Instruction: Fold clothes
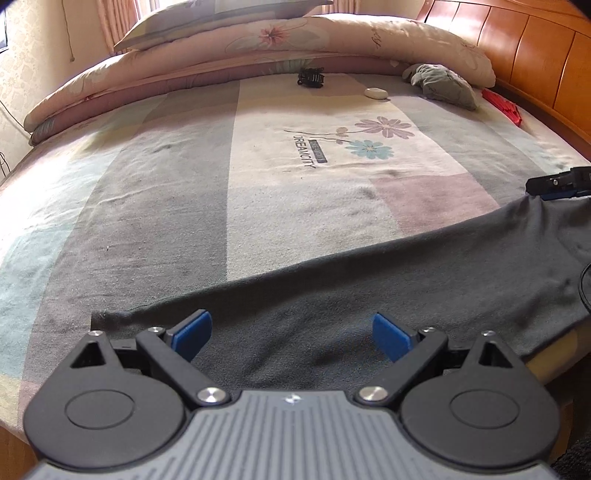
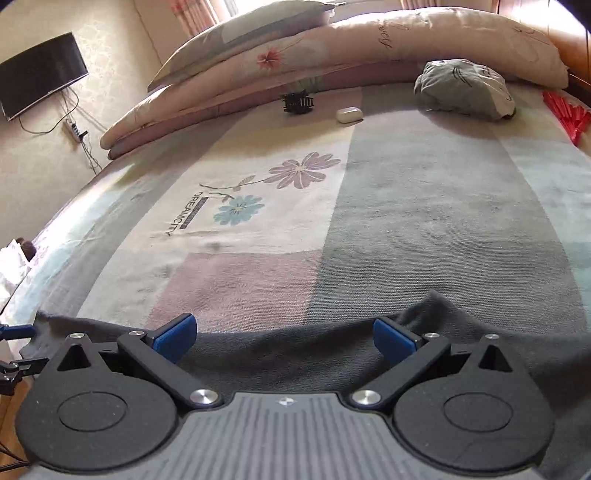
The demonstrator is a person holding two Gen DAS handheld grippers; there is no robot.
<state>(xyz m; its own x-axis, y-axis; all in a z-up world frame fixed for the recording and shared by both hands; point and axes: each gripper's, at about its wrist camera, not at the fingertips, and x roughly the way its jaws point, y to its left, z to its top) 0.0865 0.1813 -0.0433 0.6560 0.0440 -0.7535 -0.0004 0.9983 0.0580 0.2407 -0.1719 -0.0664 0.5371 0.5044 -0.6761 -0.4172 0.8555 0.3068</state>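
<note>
A dark grey garment [image 1: 369, 288] lies flat along the near edge of the bed, spread from left to right. My left gripper [image 1: 291, 334] hovers open over its left part, blue pads wide apart with nothing between them. In the right wrist view the same garment [image 2: 295, 354] shows a wavy far edge, and my right gripper [image 2: 284, 338] is open just above it, empty. The right gripper's tip [image 1: 557, 182] shows at the garment's far right corner in the left wrist view. The left gripper's fingers [image 2: 14, 332] appear at the left edge of the right wrist view.
The bed sheet [image 1: 295, 184] has grey, cream and pink panels with flower prints. At the far side lie a folded quilt [image 1: 295, 40], pillow [image 1: 221, 18], black hair clip [image 1: 311, 76], white case [image 1: 376, 93], crumpled grey cloth [image 1: 443, 85] and red item [image 1: 504, 105]. A wooden headboard [image 1: 517, 44] stands right.
</note>
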